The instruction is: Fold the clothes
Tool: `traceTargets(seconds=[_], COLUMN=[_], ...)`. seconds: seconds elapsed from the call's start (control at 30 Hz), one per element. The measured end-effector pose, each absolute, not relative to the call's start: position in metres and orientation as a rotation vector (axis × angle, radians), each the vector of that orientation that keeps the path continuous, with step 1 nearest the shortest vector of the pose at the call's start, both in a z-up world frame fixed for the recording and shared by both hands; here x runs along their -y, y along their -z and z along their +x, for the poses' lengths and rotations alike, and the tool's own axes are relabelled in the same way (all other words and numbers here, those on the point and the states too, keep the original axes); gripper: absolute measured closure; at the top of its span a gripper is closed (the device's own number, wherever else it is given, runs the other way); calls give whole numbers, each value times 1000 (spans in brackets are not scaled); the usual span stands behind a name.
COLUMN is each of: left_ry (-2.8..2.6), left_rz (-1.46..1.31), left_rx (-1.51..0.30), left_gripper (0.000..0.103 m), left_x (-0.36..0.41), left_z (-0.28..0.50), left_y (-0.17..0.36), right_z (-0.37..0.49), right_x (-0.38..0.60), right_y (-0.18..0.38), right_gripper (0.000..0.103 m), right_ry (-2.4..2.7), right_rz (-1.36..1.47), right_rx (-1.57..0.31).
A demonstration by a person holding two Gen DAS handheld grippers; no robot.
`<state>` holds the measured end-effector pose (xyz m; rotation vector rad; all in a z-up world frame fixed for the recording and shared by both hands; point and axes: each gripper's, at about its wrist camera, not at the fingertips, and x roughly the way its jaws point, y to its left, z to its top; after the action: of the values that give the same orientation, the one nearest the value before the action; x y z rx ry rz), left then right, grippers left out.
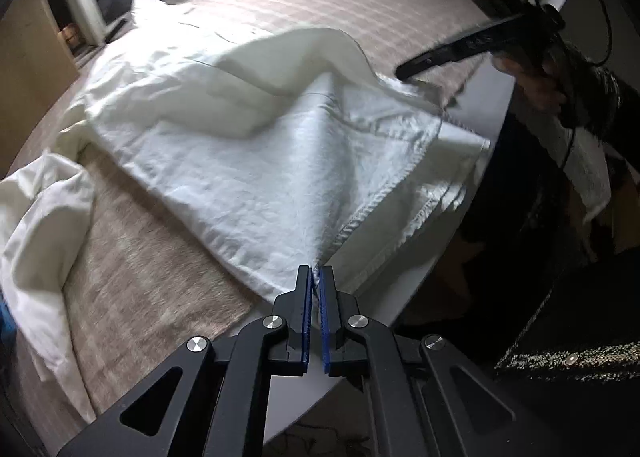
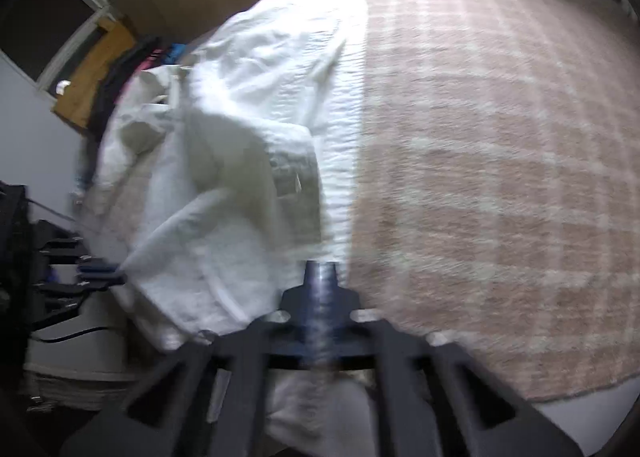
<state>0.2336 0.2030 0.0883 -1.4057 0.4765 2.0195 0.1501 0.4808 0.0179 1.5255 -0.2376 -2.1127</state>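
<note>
OK, we have the left gripper [image 1: 317, 271] clamped on the white garment [image 1: 248, 161] hem; right gripper [image 2: 321, 269] clenched at its far edge, over the pink plaid blanket [image 2: 500, 177].

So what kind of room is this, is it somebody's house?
Probably a room in a home, maybe a bedroom or living room. A white garment lies on a soft pink checked blanket, and a wooden shelf unit stands behind it with things stored inside.
</note>
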Motion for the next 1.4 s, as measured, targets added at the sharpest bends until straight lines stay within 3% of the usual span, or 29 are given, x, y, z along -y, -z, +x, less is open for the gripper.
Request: traceTargets(seconds=[0.23, 0.27, 0.37, 0.4, 0.43, 0.47, 0.5, 0.73, 0.8, 0.83, 0.87, 0.9, 1.07, 1.3, 1.4], left_ry=[-2048, -2046, -2040, -2030, -2015, -2012, -2020, -1956, -1936, -1921, -1906, -1902, -1950, -1996, -1962], left_rz=[-1425, -1435, -1449, -1422, -1396, -1368, -1339, -1288, -1316, -1322, -1318, -1313, -1310, -1309, -1361], left_rx=[-401, -402, -411, -433, -458, -498, -552, -779, -784, -764, -748, -730, -606, -545, -579], left_gripper=[102, 102, 101, 94, 87, 67, 57, 58, 68, 75, 91, 98, 98, 98, 96], left_x=[-170, -168, -166, -174, -184, -194, -204, -249, -250, -248, -247, -245, -228, -194, -191], left_z=[241, 242, 245, 247, 248, 249, 249, 239, 234, 232, 232, 231, 228, 236, 241], left_y=[-86, -83, -78, -80, -80, -80, -80, -54, -46, -45, -46, -47, -66, -96, -82], right_z=[173, 176, 177, 174, 169, 163, 157, 127, 125, 125, 126, 126, 125, 128, 146], right_x=[-488, -486, -480, -480, -480, -481, -482, -479, -480, -479, -478, -478, -484, -499, -483], right_y=[-56, -57, -55, -55, -55, -52, -49, -25, -19, -18, -19, -21, -48, -83, -65], right_gripper=[102, 101, 94, 87, 65, 51, 51, 51, 65, 90, 100, 100, 101, 101, 101], right_ry=[1883, 1870, 2058, 2128, 2173, 2210, 2240, 2195, 2137, 2114, 2093, 2076, 2020, 1885, 1811], right_rz=[1507, 1526, 1561, 1541, 1518, 1501, 1491, 1471, 1487, 1495, 1501, 1496, 1462, 1516, 1626], right_rx=[578, 573, 320, 226, 144, 87, 56, -55, -45, -49, -50, -45, 68, 366, 284])
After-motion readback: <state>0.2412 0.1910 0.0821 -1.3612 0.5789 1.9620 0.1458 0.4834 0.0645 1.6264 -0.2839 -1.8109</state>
